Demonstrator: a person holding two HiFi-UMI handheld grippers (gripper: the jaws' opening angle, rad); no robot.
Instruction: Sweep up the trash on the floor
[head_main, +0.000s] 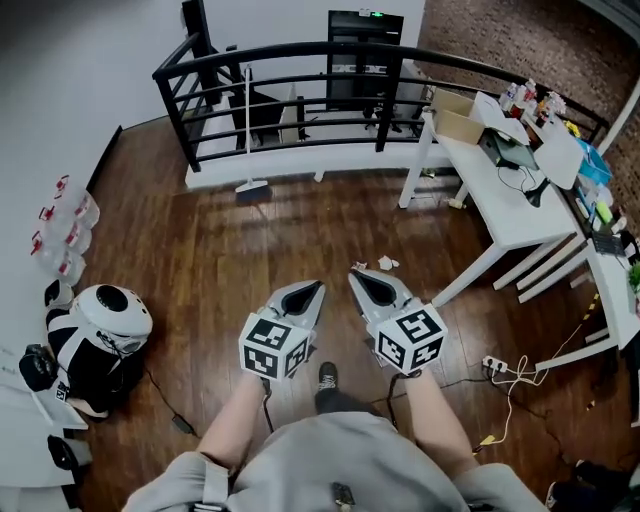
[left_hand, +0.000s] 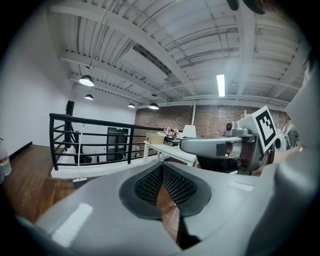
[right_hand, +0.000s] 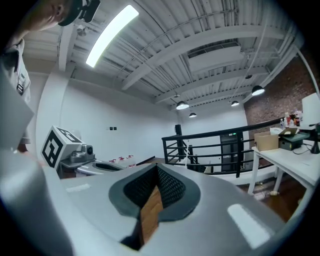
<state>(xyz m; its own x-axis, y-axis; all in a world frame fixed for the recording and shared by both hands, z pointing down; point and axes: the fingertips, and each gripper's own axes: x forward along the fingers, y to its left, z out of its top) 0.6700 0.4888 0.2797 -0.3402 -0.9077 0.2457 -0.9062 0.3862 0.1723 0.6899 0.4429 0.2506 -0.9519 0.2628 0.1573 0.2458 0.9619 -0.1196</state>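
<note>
Tongs are being held side by side low in front of the person, tips pointing toward the far side. Left gripper (head_main: 318, 286): jaws are being pressed together, with nothing between the pads and only floor boards showing through the slit below them. Right gripper (head_main: 353, 273): jaws are likewise being pressed shut, empty. Trash (head_main: 387, 263), a small crumpled white scrap, is lying on the wooden floor (head_main: 200, 260) just beyond the right gripper's tip and slightly to its right, and is not being touched by either gripper. Broom (head_main: 248, 130), white-handled, is being leaned upright against the black railing (head_main: 300, 50) at the far side, head on the floor, well apart from both grippers. White table (head_main: 500, 210) is standing at the far right, and is being loaded with a cardboard box (head_main: 455, 115) and assorted clutter. Bottles (head_main: 65, 225) are being lined up along the left wall. White-and-black rounded object (head_main: 105, 320) is sitting at near left. Power strip (head_main: 495, 365) with cables is lying at near right beside the table legs. Shoe (head_main: 326, 377) is showing between the forearms.
</note>
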